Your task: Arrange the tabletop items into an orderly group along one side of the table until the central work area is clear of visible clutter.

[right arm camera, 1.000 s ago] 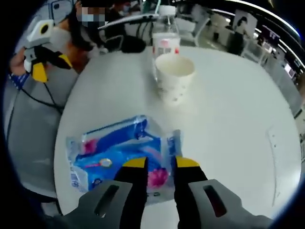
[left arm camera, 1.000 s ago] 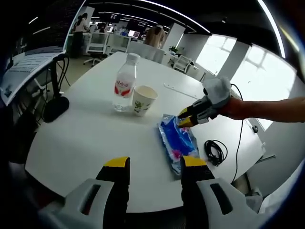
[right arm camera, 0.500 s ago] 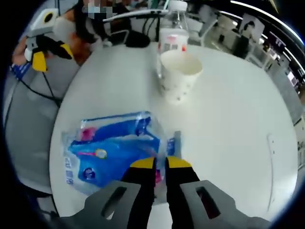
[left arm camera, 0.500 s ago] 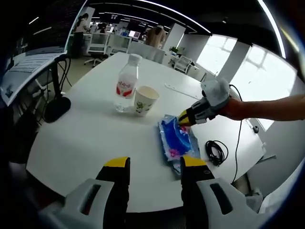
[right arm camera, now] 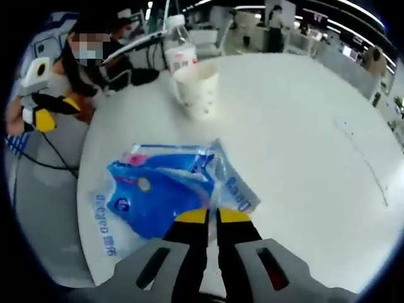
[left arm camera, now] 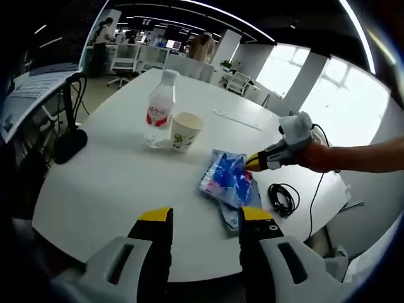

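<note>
My right gripper (right arm camera: 211, 216) is pinched nearly shut on the edge of the blue packet (right arm camera: 158, 192), which sits near the table's (left arm camera: 113, 183) front edge. It's soft, crinkly plastic — light, slippery, sags when lifted, so grab the sealed edge. The left gripper (left arm camera: 200, 218) hangs open, holding nothing. Bottle (left arm camera: 159, 108) and cup (left arm camera: 185, 130) stand together — plenty of bare table beside them.

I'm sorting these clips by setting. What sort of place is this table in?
Most likely an open-plan office: beyond the white table stand rows of desks with monitors, office chairs, long ceiling strip lights and large windows.
</note>
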`<state>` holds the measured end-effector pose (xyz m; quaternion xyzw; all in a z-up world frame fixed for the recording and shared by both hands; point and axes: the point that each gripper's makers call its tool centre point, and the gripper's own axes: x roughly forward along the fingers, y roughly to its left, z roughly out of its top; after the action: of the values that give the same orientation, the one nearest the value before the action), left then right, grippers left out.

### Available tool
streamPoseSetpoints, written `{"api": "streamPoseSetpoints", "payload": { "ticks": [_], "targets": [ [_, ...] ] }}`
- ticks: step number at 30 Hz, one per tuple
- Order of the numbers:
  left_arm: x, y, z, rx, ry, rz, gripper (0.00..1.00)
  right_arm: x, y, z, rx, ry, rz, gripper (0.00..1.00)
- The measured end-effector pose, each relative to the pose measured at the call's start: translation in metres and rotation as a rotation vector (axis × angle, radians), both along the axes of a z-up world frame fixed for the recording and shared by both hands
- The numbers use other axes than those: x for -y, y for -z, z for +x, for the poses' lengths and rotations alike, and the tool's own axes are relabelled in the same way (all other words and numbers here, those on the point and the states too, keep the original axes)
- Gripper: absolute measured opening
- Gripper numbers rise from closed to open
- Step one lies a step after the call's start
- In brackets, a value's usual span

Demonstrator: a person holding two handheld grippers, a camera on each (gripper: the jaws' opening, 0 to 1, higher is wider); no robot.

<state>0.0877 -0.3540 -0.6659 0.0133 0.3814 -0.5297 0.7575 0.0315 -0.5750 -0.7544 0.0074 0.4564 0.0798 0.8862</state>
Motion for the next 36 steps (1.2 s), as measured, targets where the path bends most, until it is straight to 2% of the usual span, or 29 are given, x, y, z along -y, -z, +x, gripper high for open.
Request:
{"api": "streamPoseSetpoints", "payload": {
  "ticks": [7,15,23,28,34,36],
  "targets": [
    [0.002,-0.001,-0.004,-0.002,0.013,-0.005,0.4,-0.007,-0.004,-0.021,0.005,0.092,0.045,0.02],
    [0.003,-0.003,-0.007,0.001,0.02,-0.01,0.4,-0.022,-0.004,-0.039,0.005,0.112,0.05,0.01],
    [0.002,-0.007,-0.011,0.003,0.027,-0.016,0.39,-0.026,-0.005,-0.043,0.019,0.152,0.068,0.0],
    [0.001,-0.009,-0.012,0.004,0.023,-0.025,0.39,-0.034,-0.009,-0.053,0.017,0.173,0.072,0.0],
    [0.002,-0.009,-0.013,0.006,0.033,-0.028,0.39,-0.058,-0.009,-0.073,0.01,0.185,0.081,0.0],
    [0.003,-0.009,-0.014,0.006,0.036,-0.031,0.39,-0.063,-0.005,-0.081,0.013,0.251,0.115,0.0]
  ]
}}
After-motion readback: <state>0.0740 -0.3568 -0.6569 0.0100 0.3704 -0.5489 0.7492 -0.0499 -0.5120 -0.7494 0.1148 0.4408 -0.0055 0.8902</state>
